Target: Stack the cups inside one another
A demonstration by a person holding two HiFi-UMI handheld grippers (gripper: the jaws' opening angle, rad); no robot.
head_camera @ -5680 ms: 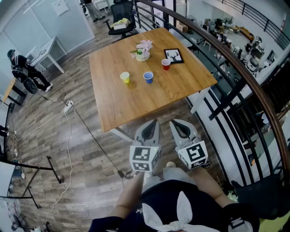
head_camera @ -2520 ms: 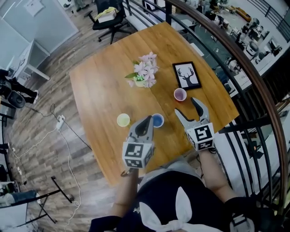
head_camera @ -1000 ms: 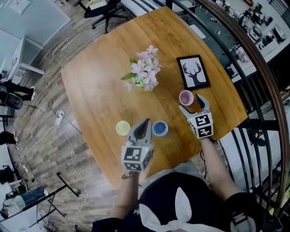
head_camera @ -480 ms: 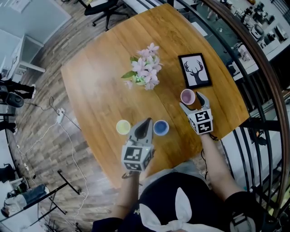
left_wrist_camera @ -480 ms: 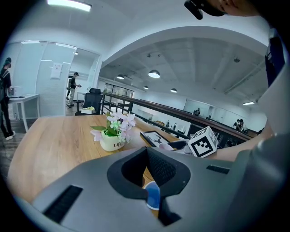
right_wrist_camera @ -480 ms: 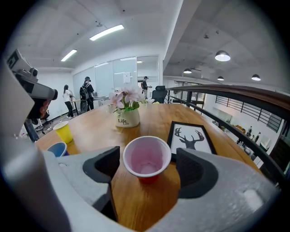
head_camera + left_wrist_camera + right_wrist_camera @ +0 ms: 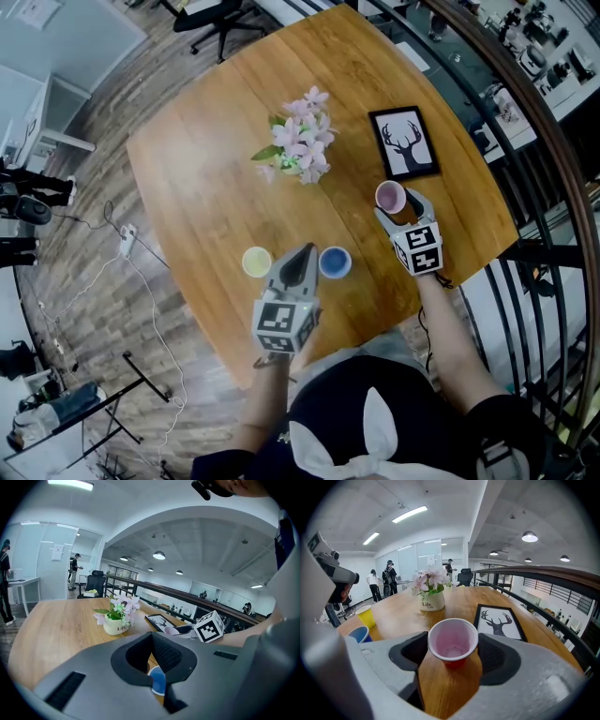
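The red plastic cup [image 7: 453, 639] is clasped at its rim by the right hand-held gripper [image 7: 453, 656], whose jaws have just been closing. The left hand-held gripper [image 7: 300, 255] is held shut, empty

One wooden table [image 7: 197, 178] carries three cups: a yellow cup [image 7: 256, 262], a blue cup [image 7: 335, 262] and a red cup [image 7: 390, 198]. It also carries one pot of flowers [image 7: 298, 155] and one framed deer picture [image 7: 405, 142], and one office chair [image 7: 214, 19] stands beyond its far edge. In the right gripper view three people [image 7: 389, 580] show in the background, under three round ceiling lamps [image 7: 529, 537] and two strip lights [image 7: 410, 513].
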